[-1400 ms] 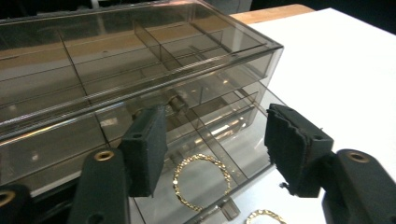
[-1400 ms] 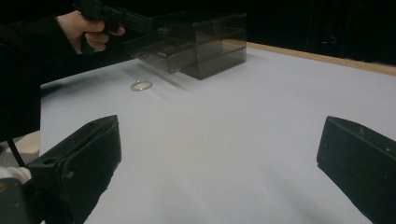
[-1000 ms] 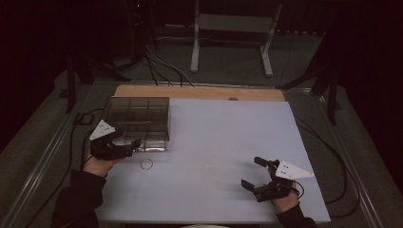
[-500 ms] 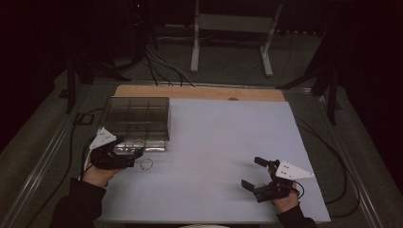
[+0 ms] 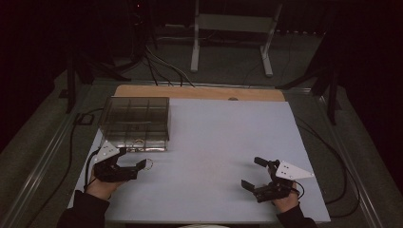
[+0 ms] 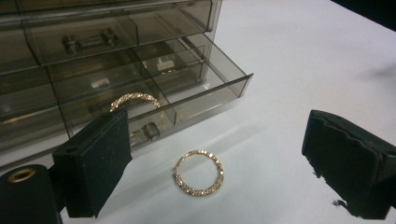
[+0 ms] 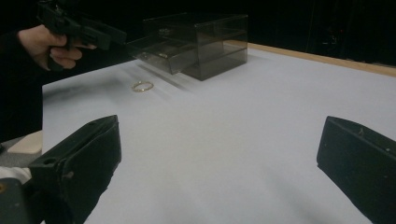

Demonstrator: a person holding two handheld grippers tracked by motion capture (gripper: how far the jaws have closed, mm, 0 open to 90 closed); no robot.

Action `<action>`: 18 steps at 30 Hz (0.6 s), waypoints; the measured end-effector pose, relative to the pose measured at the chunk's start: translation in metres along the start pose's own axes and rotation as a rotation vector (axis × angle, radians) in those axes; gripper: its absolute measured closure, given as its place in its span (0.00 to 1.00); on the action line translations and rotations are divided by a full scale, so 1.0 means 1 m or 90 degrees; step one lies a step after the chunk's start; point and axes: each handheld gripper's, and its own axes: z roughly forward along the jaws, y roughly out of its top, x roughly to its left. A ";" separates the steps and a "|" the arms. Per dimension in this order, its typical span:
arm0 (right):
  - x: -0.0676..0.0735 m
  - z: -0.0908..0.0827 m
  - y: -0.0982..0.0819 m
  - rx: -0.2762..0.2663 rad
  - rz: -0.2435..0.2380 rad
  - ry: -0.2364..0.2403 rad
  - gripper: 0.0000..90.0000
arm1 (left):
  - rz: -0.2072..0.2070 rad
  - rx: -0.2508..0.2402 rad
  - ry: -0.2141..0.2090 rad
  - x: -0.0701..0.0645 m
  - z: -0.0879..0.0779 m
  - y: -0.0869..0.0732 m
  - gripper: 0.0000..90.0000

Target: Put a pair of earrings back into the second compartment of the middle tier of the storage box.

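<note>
Near the table's (image 5: 214,133) left edge, at about six o'clock from the smoky drawer box (image 5: 135,121): closes in on a loose gold ring (image 6: 198,191) with the left gripper (image 5: 132,159). Finds that ring flat on the white surface, just in front of the pulled-out bottom drawer (image 6: 205,88), apart from it and touching neither pad. Straddles it with jaws spread wide, having just opened them further, with nothing pressed between. Looks like the approach step of a pick, judging by a matching ring (image 6: 134,99) resting in a drawer compartment at about eleven o'clock from the loose one. Calls next, probably, for a short drop until both pads flank the thin band, then a gentle squeeze across it, low enough to catch metal that barely rises off the table; risks skating the ring away if one pad lands first. Holds the left hand low, forearm entering from six o'clock, gripper pointed toward two o'clock in the high view and tipped downward. Rests the right gripper (image 5: 253,173) well apart, at about four o'clock from the ring, jaws wide and empty, aimed toward ten o'clock.
</note>
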 end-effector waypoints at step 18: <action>0.000 0.000 0.000 0.003 -0.001 0.000 0.00 | -0.003 0.044 0.036 0.005 0.020 -0.023 0.25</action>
